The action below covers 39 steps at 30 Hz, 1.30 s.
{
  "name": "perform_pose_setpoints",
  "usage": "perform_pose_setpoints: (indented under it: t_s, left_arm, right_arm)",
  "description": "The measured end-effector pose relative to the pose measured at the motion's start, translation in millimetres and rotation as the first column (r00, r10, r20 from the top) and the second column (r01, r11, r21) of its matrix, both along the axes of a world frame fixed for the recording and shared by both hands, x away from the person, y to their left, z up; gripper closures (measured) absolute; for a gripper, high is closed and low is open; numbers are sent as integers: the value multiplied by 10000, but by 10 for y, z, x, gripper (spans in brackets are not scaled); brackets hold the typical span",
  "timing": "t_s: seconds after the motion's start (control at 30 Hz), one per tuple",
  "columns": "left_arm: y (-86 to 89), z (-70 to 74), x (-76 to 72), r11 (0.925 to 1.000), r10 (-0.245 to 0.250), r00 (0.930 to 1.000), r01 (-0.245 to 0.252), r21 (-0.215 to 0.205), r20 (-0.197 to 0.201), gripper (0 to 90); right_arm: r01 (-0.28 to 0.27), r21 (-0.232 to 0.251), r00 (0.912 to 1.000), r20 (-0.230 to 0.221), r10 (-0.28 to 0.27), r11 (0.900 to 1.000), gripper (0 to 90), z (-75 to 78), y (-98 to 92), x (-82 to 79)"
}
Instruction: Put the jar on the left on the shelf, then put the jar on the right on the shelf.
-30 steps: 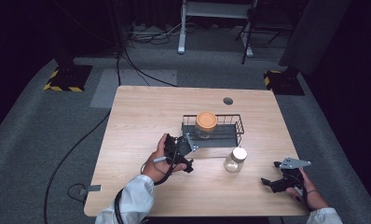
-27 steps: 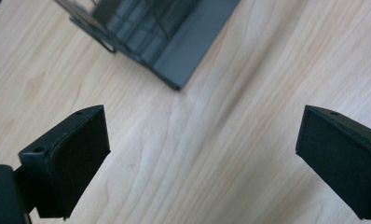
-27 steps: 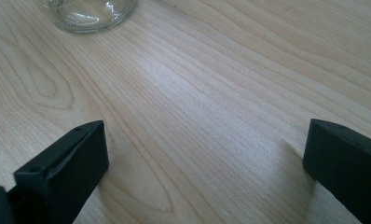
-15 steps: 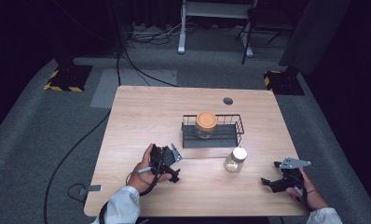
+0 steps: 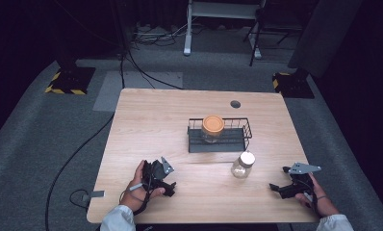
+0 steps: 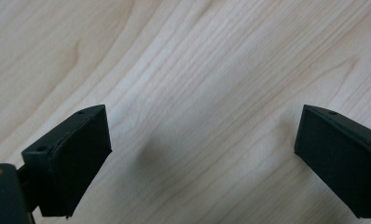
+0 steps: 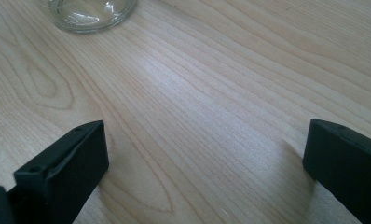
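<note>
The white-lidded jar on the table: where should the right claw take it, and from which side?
Grip the white-lidded jar around its glass body below the lid, coming in level from its right, where the open right claw lies. It stands upright, apart from the wire basket behind.

From above we look down on the table point(image 5: 146, 120); both gripper views skim its wood closely, the right's catching the glass jar point(image 7: 88, 11).

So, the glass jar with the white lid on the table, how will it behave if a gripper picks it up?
The white-lidded jar looks like clear, smooth glass, so probably slippery and breakable. It stands upright on a round base; tipped over, it would likely roll.
</note>
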<state>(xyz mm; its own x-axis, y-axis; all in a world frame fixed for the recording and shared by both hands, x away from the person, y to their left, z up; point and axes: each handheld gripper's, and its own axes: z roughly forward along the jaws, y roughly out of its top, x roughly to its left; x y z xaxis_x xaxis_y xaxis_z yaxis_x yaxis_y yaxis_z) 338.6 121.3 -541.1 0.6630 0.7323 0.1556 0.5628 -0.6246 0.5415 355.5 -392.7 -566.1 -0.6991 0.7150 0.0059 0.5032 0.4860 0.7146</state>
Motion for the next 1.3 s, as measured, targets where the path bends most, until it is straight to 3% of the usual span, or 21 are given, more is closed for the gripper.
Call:
perform_pose_setpoints:
  t_s: [0.13,0.2,0.27,0.33,0.43,0.6,1.3]
  left_arm:
    - [112,-50,-37,9961,482,9988,-482,-734,-20,27]
    - [178,-91,-59,9880,807,9966,-819,-1312,-150,26]
    - [232,-113,-88,9814,1010,9946,-1035,-1616,-235,23]
    - [282,-134,-123,9771,1062,9941,-1083,-1830,-216,21]
    - [359,-185,-172,9711,929,9955,-864,-2226,189,7]
    - [445,-186,-210,9699,1030,9945,-964,-2236,178,0]
    - [451,-186,-209,9705,997,9949,-933,-2224,177,0]
  right_arm:
    - [2,1,10000,-2,-2,10000,1,0,0,0]
    - [1,1,10000,0,-1,10000,1,0,0,0]
    - [2,1,10000,-2,-2,10000,1,0,0,0]
    - [0,0,10000,1,0,10000,1,0,0,0]
    - [1,1,10000,-2,-1,10000,1,0,0,0]
    - [2,0,10000,-4,-2,10000,1,0,0,0]
    - [19,-4,10000,-13,-19,10000,1,1,3,5]
